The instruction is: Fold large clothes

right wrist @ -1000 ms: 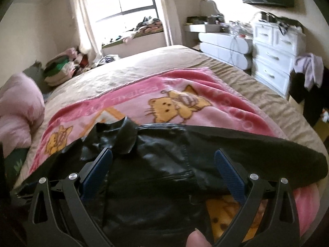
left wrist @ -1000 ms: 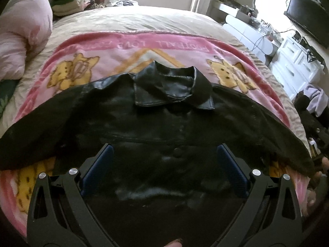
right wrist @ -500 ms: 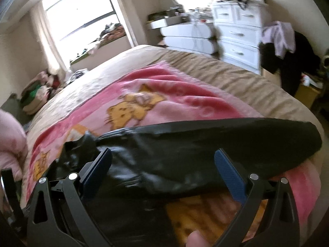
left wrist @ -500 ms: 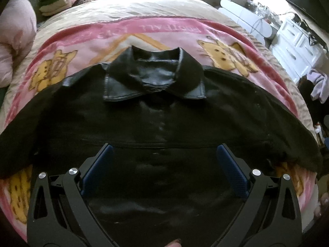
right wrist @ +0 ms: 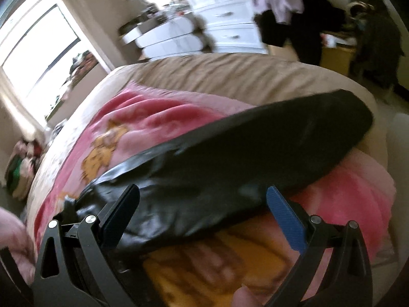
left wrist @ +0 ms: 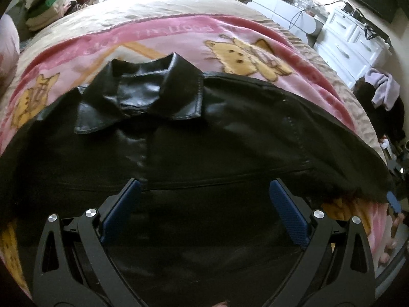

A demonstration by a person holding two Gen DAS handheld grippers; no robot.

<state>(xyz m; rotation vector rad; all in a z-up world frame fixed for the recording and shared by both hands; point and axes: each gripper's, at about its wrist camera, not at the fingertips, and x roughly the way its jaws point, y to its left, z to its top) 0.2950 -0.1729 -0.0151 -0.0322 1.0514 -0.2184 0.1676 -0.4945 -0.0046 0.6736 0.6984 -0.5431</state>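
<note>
A black leather jacket (left wrist: pixel 204 148) lies front up and spread flat on a pink cartoon blanket (left wrist: pixel 179 35), collar (left wrist: pixel 143 94) at the far side. My left gripper (left wrist: pixel 204 212) is open and empty, low over the jacket's chest. My right gripper (right wrist: pixel 204 212) is open and empty, over the jacket's right sleeve (right wrist: pixel 255 153), which stretches out toward the bed's right edge. The view there is motion-blurred. The right gripper's blue tip shows at the left wrist view's far right edge (left wrist: pixel 393 202).
The beige bed (right wrist: pixel 230 76) carries the pink blanket (right wrist: pixel 158 120). White dressers (right wrist: pixel 230 25) with draped clothes stand to the right. A pile of folded clothes (left wrist: pixel 51 7) and a pink pillow (left wrist: pixel 7 41) sit at the far left. A window (right wrist: pixel 38 56) is behind the bed.
The left gripper has moved forward and lower over the jacket's chest. The right gripper has swung right, from the jacket's body along the right sleeve toward the bed's edge.
</note>
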